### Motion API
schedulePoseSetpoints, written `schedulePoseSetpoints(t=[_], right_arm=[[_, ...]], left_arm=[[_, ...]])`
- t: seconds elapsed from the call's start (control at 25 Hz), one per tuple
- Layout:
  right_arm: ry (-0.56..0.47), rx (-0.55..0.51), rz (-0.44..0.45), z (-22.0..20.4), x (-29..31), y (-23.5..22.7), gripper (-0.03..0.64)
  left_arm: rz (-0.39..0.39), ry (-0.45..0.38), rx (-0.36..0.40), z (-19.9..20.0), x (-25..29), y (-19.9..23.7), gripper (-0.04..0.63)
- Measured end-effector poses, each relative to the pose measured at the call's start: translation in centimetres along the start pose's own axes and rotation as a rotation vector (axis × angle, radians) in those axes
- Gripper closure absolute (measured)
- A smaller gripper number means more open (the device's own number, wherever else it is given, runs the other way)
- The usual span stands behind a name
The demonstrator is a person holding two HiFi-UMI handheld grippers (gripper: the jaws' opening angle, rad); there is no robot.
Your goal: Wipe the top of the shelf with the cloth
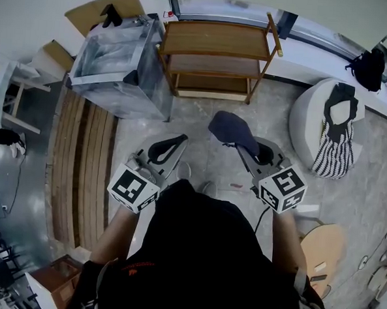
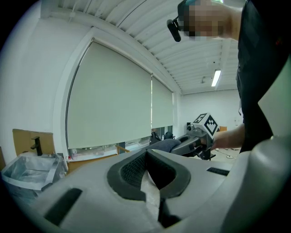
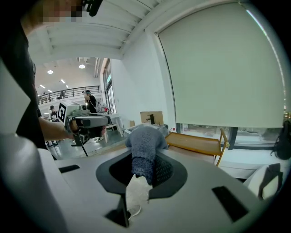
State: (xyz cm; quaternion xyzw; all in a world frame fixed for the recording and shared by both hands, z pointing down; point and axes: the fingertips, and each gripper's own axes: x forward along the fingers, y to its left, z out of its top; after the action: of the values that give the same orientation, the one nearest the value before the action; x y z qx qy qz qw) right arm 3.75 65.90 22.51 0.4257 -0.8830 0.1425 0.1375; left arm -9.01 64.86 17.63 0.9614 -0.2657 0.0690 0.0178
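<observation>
With the right gripper (image 3: 143,172) clamped on the cloth (image 3: 144,143) and the left gripper (image 2: 148,172) closed and empty, the approach is in hand; next the cloth must reach the top of the shelf (image 1: 217,40) at upper centre.

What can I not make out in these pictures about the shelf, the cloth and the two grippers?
- Dust on top of the shelf: too small, head view.
- Its lower boards: mostly hidden under its top, head view.
- Most of the shelf in the left gripper view: hidden behind the left gripper itself.
- Tips of the fingers of the right gripper: covered by the cloth, head and right gripper views.
</observation>
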Motion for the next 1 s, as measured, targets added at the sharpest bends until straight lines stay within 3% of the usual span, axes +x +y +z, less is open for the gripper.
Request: schedulePoseSetpoints(t=[0.68,1.0], right_arm=[[0.052,-0.004,-0.007,0.3,4.3,-7.3,0.557],[0.088,0.003,-0.002,2.4,11.7,-11.3,0.557]], left_arm=[[-0.014,-0.025,-0.023,-0.4,7.7,6.4,0.575],[-0.020,0.000,-0.085,-1.3,11.3,14.3,0.575]])
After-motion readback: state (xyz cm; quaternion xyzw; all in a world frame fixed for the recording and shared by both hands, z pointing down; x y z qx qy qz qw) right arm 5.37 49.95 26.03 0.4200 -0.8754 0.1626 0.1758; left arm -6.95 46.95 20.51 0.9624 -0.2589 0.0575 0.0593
